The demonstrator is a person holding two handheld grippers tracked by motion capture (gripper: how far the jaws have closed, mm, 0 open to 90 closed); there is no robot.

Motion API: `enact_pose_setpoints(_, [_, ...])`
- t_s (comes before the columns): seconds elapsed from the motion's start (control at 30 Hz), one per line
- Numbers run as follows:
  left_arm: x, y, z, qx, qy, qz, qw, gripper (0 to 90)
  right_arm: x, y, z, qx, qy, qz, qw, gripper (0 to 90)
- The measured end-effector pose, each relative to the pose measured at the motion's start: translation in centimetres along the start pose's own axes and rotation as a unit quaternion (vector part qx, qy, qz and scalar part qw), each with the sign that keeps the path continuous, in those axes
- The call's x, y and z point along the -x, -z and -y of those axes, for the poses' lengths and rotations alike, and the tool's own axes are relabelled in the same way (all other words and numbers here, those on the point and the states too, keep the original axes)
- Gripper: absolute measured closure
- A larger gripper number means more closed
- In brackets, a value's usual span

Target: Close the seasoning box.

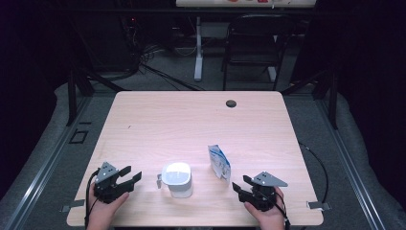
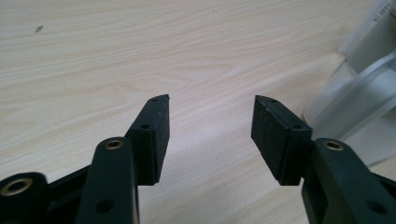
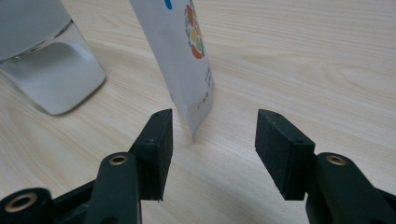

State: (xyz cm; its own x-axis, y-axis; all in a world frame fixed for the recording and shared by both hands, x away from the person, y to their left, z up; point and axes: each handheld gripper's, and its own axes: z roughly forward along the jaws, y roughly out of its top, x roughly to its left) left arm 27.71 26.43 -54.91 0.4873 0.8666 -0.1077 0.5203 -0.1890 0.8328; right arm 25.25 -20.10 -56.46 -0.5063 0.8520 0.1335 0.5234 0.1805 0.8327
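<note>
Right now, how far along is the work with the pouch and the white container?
Nothing looks done yet. The pouch stands upright and the white container sits beside it, both untouched on the table. The left gripper and the right gripper are open and empty; the right one points at the pouch's base. Grasping and everything after remains.

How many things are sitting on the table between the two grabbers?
2. A white jug stands nearer the left gripper; a small white-and-blue pouch stands upright just ahead of the right gripper.
</note>
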Motion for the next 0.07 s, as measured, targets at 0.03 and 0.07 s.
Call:
enact_pose_setpoints(0.03, [-0.05,0.04,-0.06,0.002,0.003,-0.002,1.0,45.4,0.1,0.03,0.02,0.001,0.0,0.003,1.0,46.3])
enact_pose_setpoints(0.07, [-0.05,0.04,-0.06,0.002,0.003,-0.002,1.0,45.1,0.25,0.1,0.04,0.003,0.001,0.006,1.0,45.9])
